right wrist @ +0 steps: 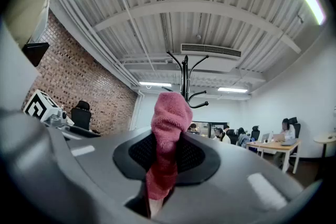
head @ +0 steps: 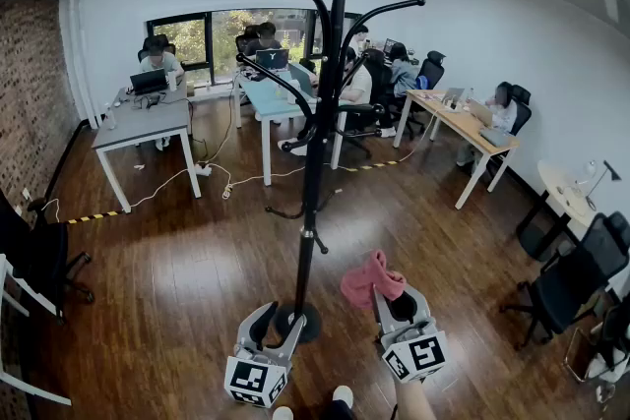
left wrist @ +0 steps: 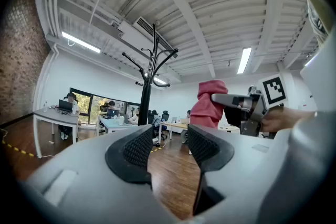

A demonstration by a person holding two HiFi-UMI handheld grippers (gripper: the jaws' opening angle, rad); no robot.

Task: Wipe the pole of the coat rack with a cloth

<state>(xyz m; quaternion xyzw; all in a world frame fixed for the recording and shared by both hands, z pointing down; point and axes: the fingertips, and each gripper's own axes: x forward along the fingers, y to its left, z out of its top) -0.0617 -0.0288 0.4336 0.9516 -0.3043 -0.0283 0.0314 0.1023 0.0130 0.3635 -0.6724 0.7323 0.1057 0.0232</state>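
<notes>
As the bunched pink cloth point(head: 372, 276) stands clamped in the right gripper point(head: 392, 298), the left gripper point(head: 273, 322) gapes empty, low beside the black pole point(head: 313, 172).

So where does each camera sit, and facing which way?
Head view: on the person's head, facing down at the coat rack; left gripper and right gripper show.
Left gripper view: on that gripper, along its open, empty jaws toward the rack; right gripper shows.
Right gripper view: on that gripper, tilted upward; its jaws clamp the pink cloth.
Shared: all three show rack and cloth.
</notes>
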